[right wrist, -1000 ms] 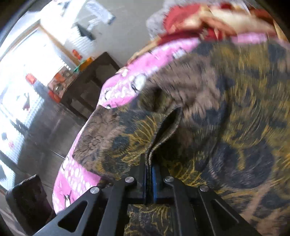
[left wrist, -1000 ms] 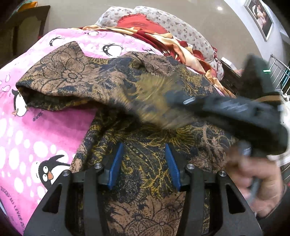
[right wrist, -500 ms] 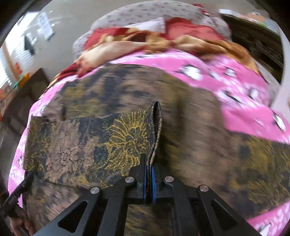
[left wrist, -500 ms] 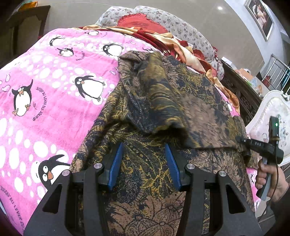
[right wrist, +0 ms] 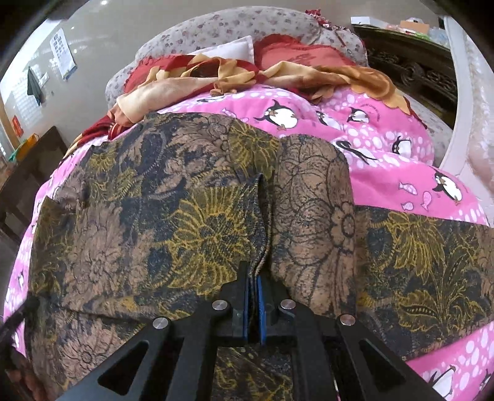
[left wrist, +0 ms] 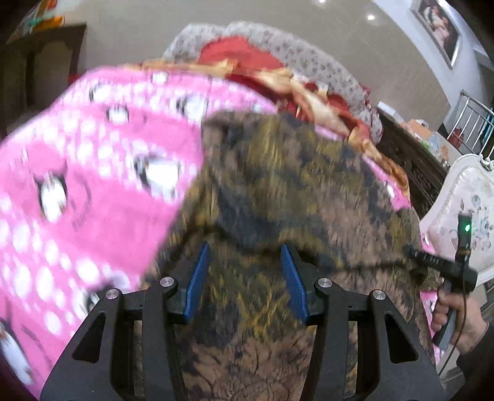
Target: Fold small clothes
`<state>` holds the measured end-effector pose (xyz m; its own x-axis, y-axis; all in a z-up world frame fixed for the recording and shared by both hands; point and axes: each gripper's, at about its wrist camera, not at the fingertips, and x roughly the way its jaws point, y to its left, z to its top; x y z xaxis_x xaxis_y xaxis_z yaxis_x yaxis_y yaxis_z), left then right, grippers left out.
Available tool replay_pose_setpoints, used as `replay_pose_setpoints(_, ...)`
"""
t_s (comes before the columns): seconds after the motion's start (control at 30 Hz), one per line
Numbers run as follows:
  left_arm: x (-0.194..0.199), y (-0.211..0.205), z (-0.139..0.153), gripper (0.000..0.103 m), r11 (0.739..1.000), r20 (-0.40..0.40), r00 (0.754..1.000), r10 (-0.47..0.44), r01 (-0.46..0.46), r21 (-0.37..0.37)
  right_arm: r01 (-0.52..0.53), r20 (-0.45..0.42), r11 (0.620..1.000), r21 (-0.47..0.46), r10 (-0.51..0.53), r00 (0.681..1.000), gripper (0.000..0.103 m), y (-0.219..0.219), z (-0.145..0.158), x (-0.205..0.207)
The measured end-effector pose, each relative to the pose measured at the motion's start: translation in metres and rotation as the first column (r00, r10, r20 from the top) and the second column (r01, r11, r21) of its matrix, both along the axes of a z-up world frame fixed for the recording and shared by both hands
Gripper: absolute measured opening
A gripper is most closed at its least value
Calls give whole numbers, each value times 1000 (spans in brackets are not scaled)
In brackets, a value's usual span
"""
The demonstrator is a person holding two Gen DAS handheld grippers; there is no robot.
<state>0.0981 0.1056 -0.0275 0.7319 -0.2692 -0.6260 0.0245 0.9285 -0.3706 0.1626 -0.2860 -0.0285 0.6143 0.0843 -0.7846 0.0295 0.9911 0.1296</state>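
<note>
The garment (right wrist: 191, 216), a brown, gold and dark floral cloth, lies spread over the pink penguin blanket (right wrist: 386, 172) on the bed, one part doubled over the rest. The right tool (right wrist: 253, 300) is pressed together, pinching a raised fold of the garment's edge between its blue pads. The left tool (left wrist: 245, 277) is spread wide above the cloth (this view is blurred), nothing between its fingers. Behind the blanket sit a red and orange cloth (right wrist: 234, 74) and a flowered pillow (right wrist: 234, 24).
</note>
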Motion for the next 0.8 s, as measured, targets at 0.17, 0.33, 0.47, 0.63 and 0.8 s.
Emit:
replay_pose_setpoints(0.17, 38, 13, 29, 47, 1000, 57, 998, 14, -13, -19, 25, 53, 998, -54, -23, 998, 4, -1, 7, -8)
replay_pose_setpoints(0.33, 103, -7, 20, 26, 999, -20, 999, -49, 49, -1, 19, 18, 999, -28, -18, 1000, 4, -9, -3, -5)
replay_pose_setpoints(0.47, 122, -16, 5, 23, 998, -70, 995, -66, 65, -23, 19, -1, 1000, -5, -19, 1000, 4, -8, -9, -3)
replay_pose_setpoints(0.63, 126, 7, -28, 21, 995, -137, 991, -1, 14, 94, 6, 1, 1000, 11, -6, 1000, 4, -11, -11, -2)
replay_pose_setpoints(0.8, 119, 5, -15, 21, 964, -100, 991, 91, -63, 259, -14, 8, 1000, 27, 14, 1000, 4, -13, -10, -5)
